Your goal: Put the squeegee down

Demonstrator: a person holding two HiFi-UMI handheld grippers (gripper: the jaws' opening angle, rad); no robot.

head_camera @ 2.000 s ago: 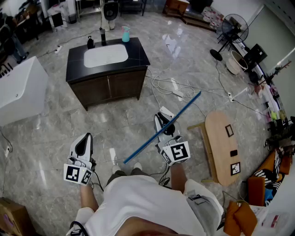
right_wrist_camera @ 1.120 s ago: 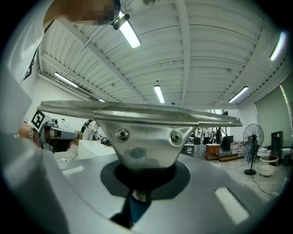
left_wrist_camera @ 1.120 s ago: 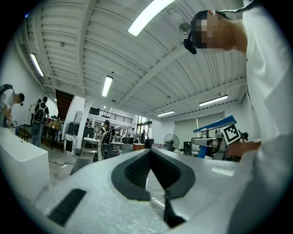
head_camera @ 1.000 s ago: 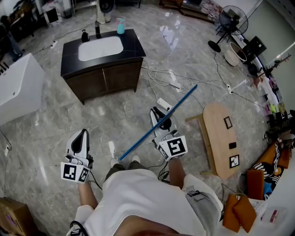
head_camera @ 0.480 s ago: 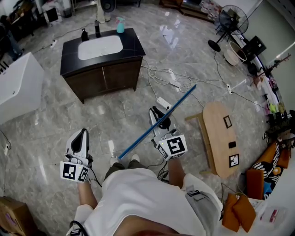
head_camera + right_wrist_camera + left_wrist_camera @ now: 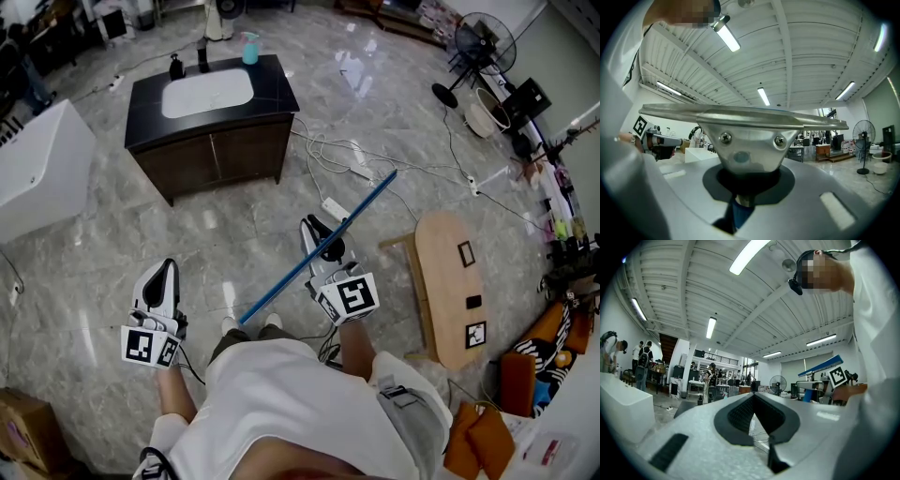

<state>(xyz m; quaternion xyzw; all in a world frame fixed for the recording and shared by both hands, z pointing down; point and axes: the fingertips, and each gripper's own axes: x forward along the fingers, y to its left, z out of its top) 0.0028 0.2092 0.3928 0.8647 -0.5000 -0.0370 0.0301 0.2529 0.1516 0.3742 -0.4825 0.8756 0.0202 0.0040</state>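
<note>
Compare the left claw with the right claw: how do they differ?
The right claw is shut on the squeegee; the left claw is shut on nothing. The right claw is held further forward than the left claw in the head view. Both carry a marker cube.

Sink cabinet point(image 6: 217, 157) ahead, low table point(image 6: 441, 272) rightward.

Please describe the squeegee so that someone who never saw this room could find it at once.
Start at the dark sink cabinet. Below it and to the right in the head view, the right gripper is shut on the squeegee. It is the only long, straight blue bar, unlike the curly white cables and the oval wooden table nearby.
</note>
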